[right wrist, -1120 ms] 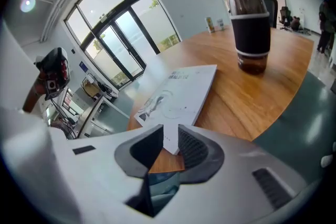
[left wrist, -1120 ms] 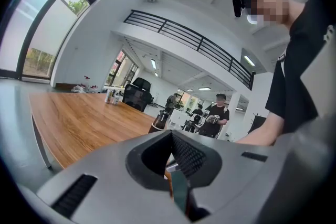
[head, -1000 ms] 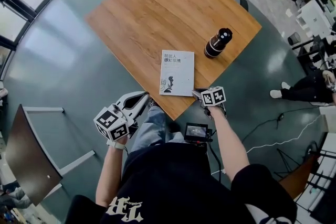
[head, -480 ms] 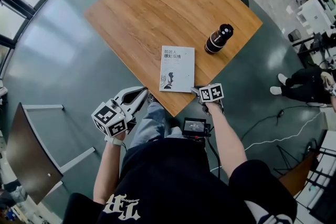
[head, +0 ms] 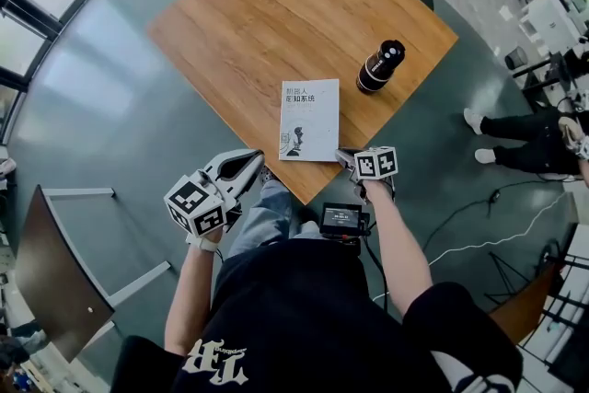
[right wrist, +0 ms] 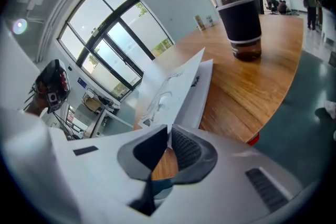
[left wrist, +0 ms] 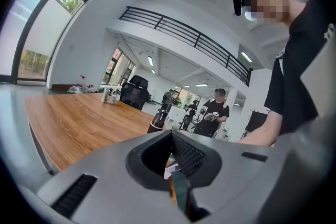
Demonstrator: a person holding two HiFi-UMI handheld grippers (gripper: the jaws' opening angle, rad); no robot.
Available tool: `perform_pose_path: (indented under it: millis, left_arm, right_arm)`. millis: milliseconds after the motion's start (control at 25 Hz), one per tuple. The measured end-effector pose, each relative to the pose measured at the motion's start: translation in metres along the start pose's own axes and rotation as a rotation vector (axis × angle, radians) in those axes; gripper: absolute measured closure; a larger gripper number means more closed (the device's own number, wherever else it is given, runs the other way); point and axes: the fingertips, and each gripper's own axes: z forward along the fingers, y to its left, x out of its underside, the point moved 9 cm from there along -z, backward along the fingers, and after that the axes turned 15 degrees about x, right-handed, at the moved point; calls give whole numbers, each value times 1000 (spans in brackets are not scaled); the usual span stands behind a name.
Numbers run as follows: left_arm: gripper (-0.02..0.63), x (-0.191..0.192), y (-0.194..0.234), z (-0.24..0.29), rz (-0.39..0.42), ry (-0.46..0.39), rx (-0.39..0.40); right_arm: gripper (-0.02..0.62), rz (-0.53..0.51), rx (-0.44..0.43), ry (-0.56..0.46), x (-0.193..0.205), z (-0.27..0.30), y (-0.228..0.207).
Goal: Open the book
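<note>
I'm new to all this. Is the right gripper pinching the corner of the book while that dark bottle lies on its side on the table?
Not quite. The dark bottle stands upright on the table, beyond the book, as the right gripper view shows. The rest is right: the right gripper is shut on the book's corner.

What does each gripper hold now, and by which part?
The right gripper pinches the book by its cover's near corner; the left gripper holds nothing.

Matt paper book [head: 309, 120], grained wooden table [head: 248, 23], seemingly glossy plastic bottle [head: 380, 66].
</note>
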Motion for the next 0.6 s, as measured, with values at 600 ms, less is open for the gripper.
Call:
perform_pose_path:
  millis: [600]
  left_arm:
    - [600, -1, 9, 49, -7, 76, 116]
  right_arm:
    - [604, -207, -109, -44, -34, -23, 70]
